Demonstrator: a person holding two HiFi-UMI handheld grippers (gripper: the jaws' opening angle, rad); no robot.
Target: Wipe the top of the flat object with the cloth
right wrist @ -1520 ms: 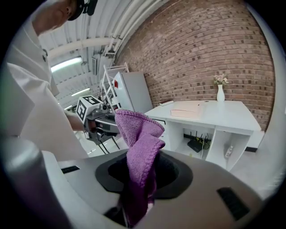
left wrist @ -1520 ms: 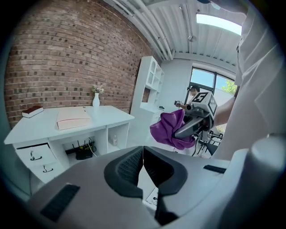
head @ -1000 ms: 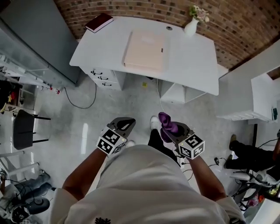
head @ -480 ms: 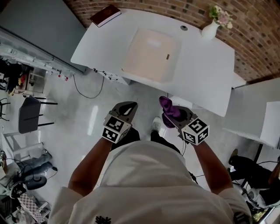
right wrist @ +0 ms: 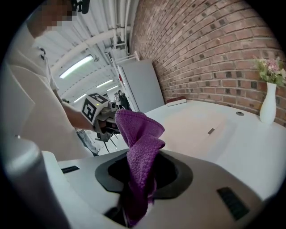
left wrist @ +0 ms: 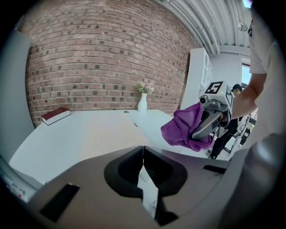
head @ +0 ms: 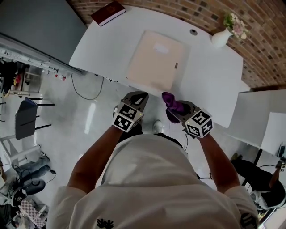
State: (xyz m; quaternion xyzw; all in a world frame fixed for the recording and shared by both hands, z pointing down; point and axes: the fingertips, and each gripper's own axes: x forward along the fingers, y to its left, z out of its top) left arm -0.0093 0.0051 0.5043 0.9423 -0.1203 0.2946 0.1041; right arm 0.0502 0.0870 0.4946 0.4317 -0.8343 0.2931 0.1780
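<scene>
A beige flat object [head: 154, 60] lies on the white table [head: 210, 85], also seen in the left gripper view [left wrist: 105, 129] and the right gripper view [right wrist: 201, 123]. My right gripper [head: 173, 108] is shut on a purple cloth [head: 172, 103], which bunches up out of the jaws [right wrist: 139, 138]. It hovers at the table's near edge, short of the flat object. My left gripper [head: 138, 96] is beside it to the left, shut and empty [left wrist: 143, 154], also short of the near edge. The cloth [left wrist: 183, 129] shows to its right.
A dark red book [head: 108, 12] lies at the table's far left corner and a white vase with flowers [head: 222, 38] at the far right. A grey cabinet [head: 35, 27] stands left, white furniture [head: 257, 112] right, and a chair [head: 24, 118] on the floor.
The person has stepped toward the table. Both grippers have moved forward to its near edge, with the cloth still held in the right one.
</scene>
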